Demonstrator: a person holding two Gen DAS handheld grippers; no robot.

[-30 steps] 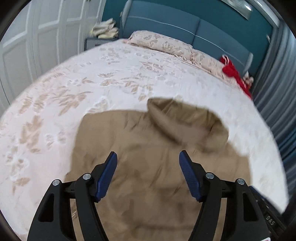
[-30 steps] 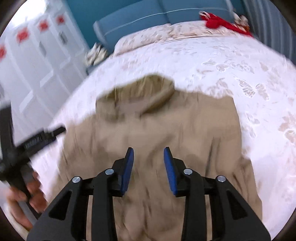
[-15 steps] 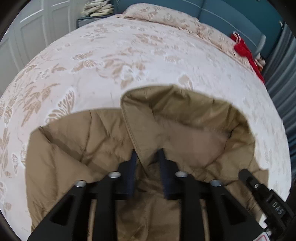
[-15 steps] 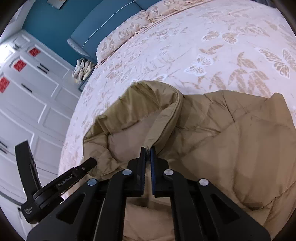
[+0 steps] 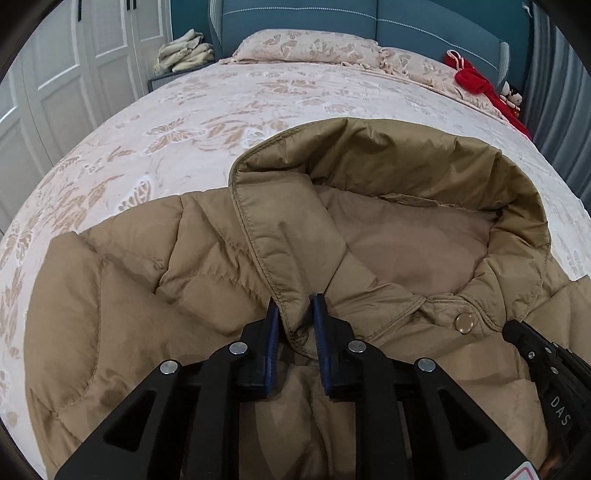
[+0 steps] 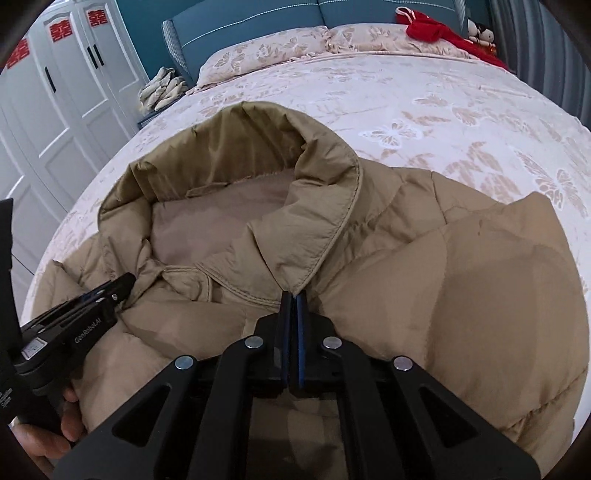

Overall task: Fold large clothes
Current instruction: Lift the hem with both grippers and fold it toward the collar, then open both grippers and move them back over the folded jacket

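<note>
A tan quilted jacket lies front up on the bed, its hood pointing toward the pillows. My left gripper is shut on the hood's left front edge, and a thick fold fills the gap between its blue pads. In the right wrist view it shows at the lower left, held by a hand. My right gripper is shut on the corner of the hood's right front edge. A snap button sits on the collar between the two grips.
The bedspread has a butterfly pattern, with pillows at the blue headboard. Red cloth lies at the far right. Folded cloths sit on a nightstand, and white wardrobe doors stand on the left.
Both grippers have come down from above the jacket to the hood. Each went from open to shut on one of its front edges.
</note>
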